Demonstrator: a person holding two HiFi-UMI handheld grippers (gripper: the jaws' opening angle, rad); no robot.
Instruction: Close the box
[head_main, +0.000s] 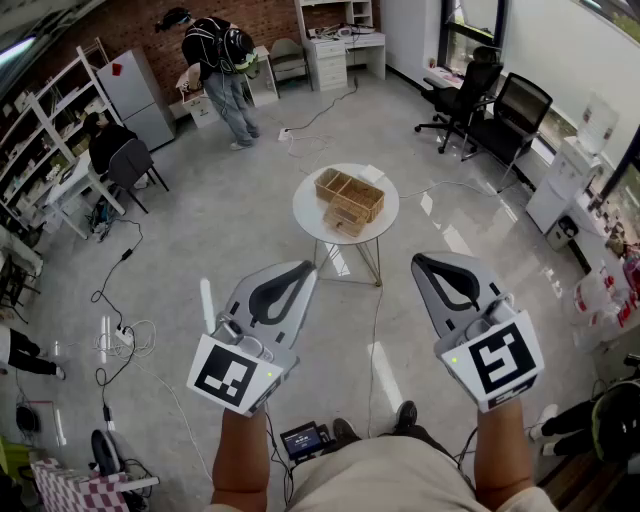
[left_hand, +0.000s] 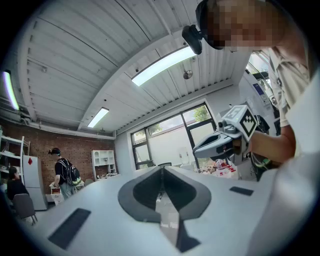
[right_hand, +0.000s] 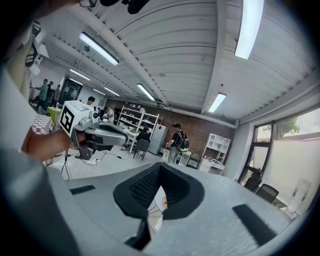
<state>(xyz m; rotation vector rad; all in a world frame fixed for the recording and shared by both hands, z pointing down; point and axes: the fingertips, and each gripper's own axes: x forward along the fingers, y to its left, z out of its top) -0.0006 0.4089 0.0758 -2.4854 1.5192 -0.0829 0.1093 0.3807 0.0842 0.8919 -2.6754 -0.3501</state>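
A tan woven box (head_main: 348, 200) sits on a small round white table (head_main: 310, 215) in the middle of the room; its top is open, showing inner compartments. My left gripper (head_main: 305, 272) and right gripper (head_main: 420, 262) are held side by side in the air, nearer to me than the table and apart from the box. Both are shut with nothing between the jaws. In the left gripper view, the left gripper (left_hand: 161, 172) has its jaws together, and the right gripper (left_hand: 220, 142) shows to its right. The right gripper (right_hand: 159, 169) is likewise shut, with the left gripper (right_hand: 97, 134) to its left.
A person with a backpack (head_main: 222, 65) stands at the far wall, and another sits at a desk (head_main: 108, 148) on the left. Office chairs (head_main: 478, 100) stand at the back right. Cables and a power strip (head_main: 118, 338) lie on the floor at left. Thin metal legs (head_main: 368, 262) hold up the table.
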